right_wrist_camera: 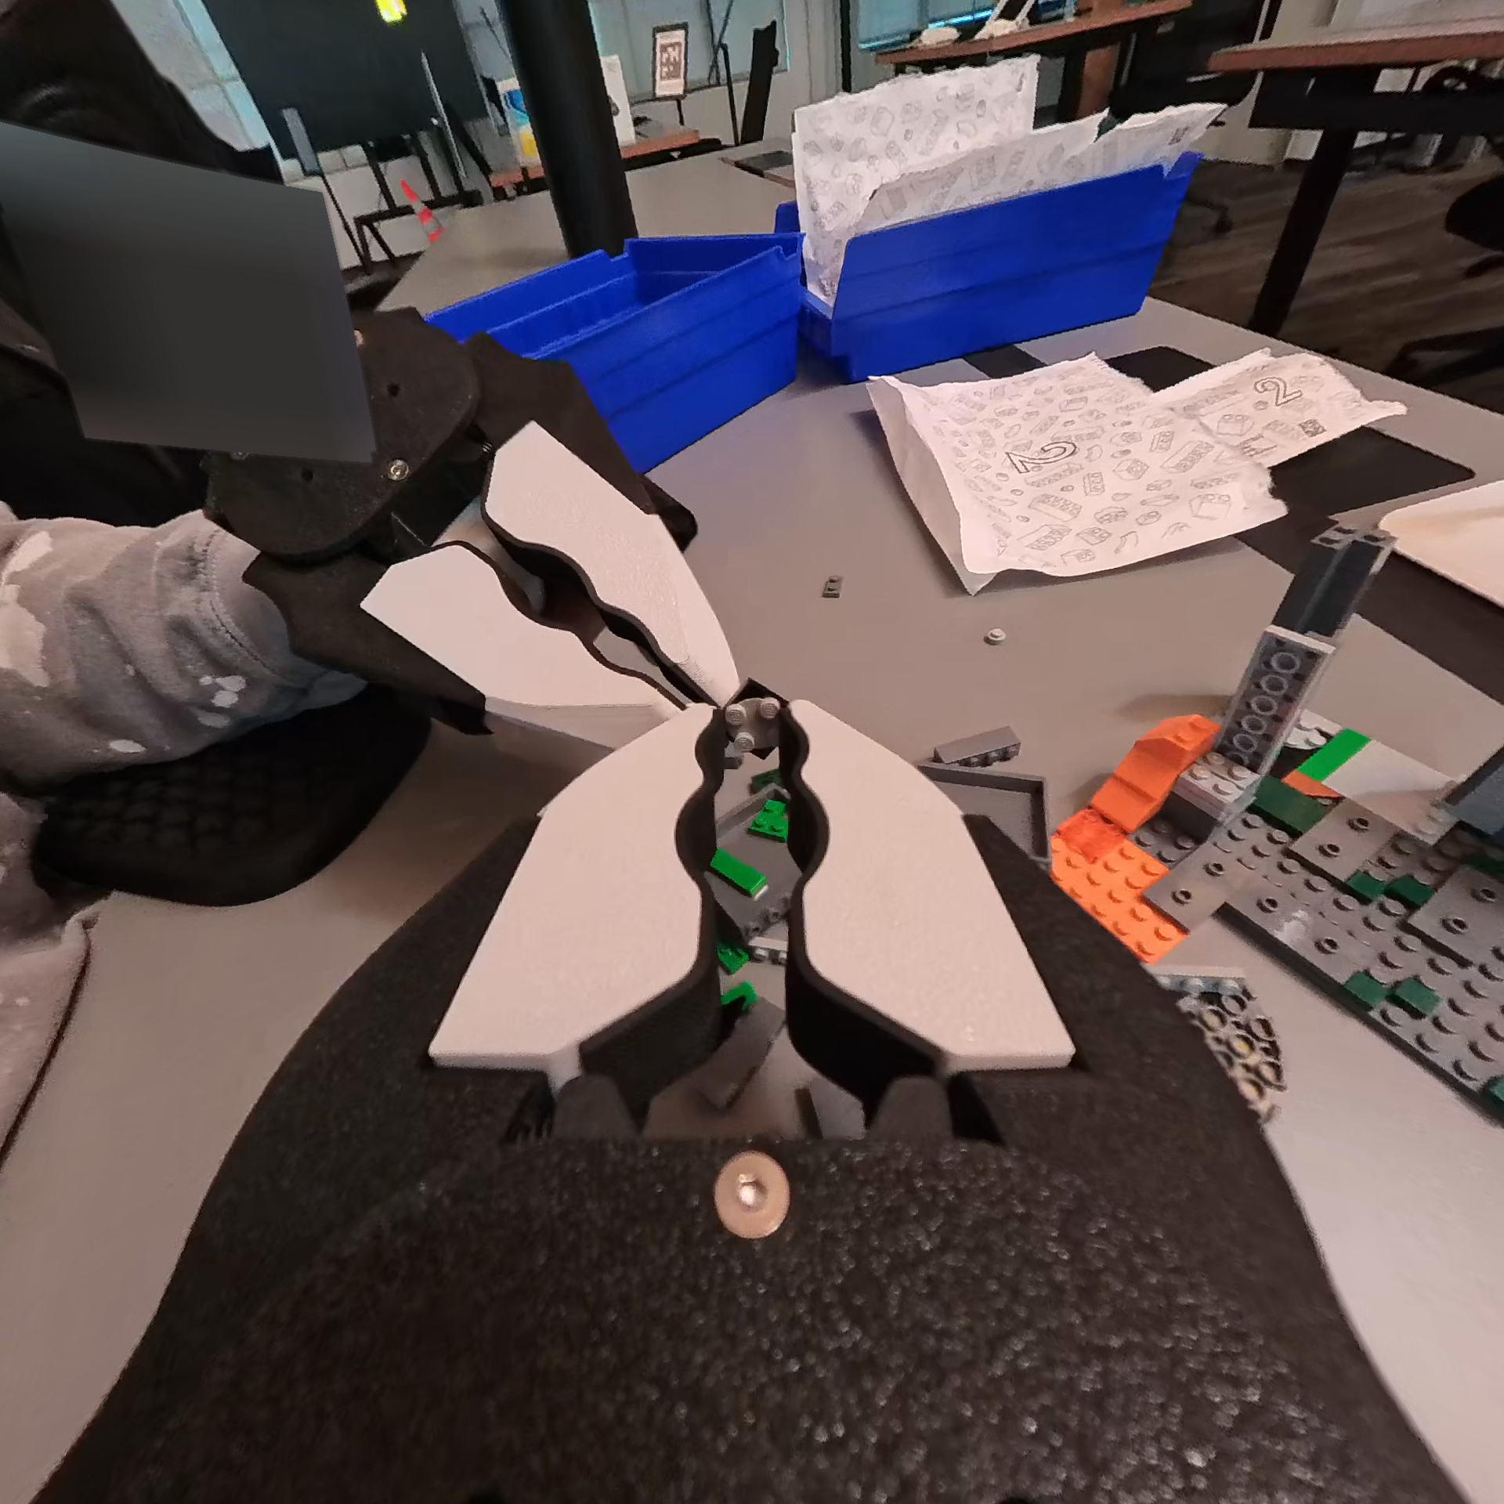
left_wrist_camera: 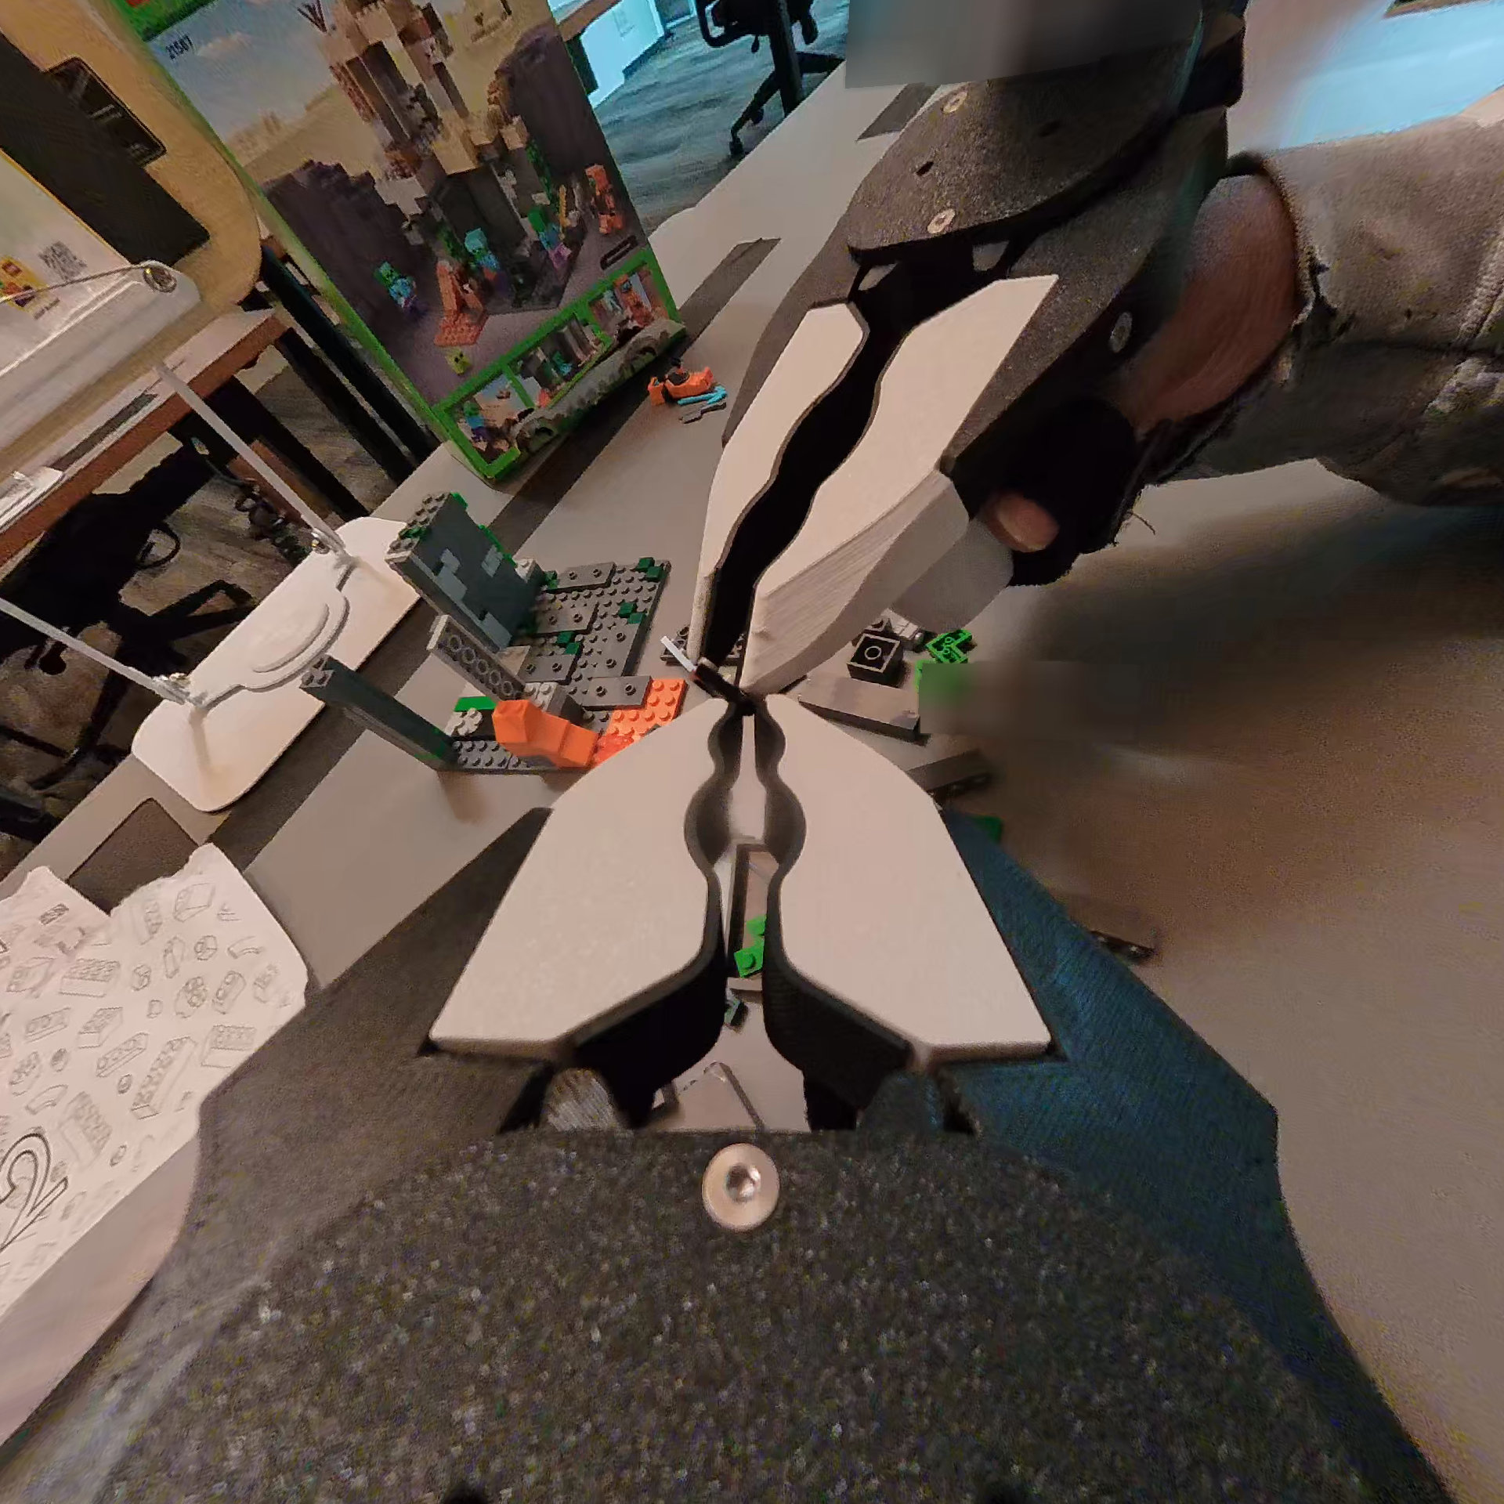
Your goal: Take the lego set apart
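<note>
holding printed paper bags [right_wrist_camera: 911,138], blue bin [right_wrist_camera: 1001,268]

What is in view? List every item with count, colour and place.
Small grey studded Lego piece: one, pinched between both grippers' tips, above the table.
Dark grey studded Lego baseplate with orange corner: one, on the table, right of the grippers in the right wrist view.
Loose green Lego plates: several, below the grippers.
Blue plastic bins: two, far side of the table.
White printed paper bags: at least two, flat before the bins.
Green-edged Lego box: one, upright, behind the build.
Grey table: one.
Left gripper: shut.
Right gripper: shut.
</note>
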Action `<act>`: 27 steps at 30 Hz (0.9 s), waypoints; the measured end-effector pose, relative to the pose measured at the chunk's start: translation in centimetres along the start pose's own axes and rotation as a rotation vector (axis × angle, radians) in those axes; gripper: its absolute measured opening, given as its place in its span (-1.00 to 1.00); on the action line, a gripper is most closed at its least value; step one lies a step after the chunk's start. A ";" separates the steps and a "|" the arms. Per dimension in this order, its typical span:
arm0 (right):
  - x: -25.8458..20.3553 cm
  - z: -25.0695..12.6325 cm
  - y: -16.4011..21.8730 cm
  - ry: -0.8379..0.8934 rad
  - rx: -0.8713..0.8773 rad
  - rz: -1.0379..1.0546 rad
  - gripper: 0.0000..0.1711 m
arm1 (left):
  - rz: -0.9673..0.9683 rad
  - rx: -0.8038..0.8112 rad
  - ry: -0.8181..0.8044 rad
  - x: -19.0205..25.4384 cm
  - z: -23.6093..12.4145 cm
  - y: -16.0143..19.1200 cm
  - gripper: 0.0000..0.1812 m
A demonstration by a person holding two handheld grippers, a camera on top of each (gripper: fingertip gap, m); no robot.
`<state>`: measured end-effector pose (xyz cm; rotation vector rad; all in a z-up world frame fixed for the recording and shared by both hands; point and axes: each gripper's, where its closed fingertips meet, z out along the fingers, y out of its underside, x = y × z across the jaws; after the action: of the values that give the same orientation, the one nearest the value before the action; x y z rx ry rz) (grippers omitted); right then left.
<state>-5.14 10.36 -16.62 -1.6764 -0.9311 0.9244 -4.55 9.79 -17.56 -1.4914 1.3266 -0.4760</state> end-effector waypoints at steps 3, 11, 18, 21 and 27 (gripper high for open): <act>0.0 0.0 0.2 -0.015 0.001 0.015 -0.86 | 0.028 -0.016 -0.010 0.1 0.0 0.1 -0.96; -0.8 -0.3 0.4 -0.106 0.010 0.053 -0.79 | 0.046 -0.019 0.025 0.6 0.0 0.2 -0.96; -1.2 -0.5 0.7 -0.140 0.002 0.032 -0.79 | 0.079 -0.008 0.067 1.3 -0.2 0.2 -0.97; -1.1 -0.7 0.8 -0.121 -0.005 -0.018 -0.86 | 0.073 0.000 0.087 1.6 -0.3 0.0 -0.97; -1.0 -0.6 0.8 -0.085 -0.021 -0.073 -0.87 | 0.062 -0.013 0.074 1.4 -0.1 0.1 -0.97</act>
<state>-4.88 9.09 -17.11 -1.6205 -1.0551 0.9459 -4.28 8.48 -18.07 -1.4514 1.4320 -0.4876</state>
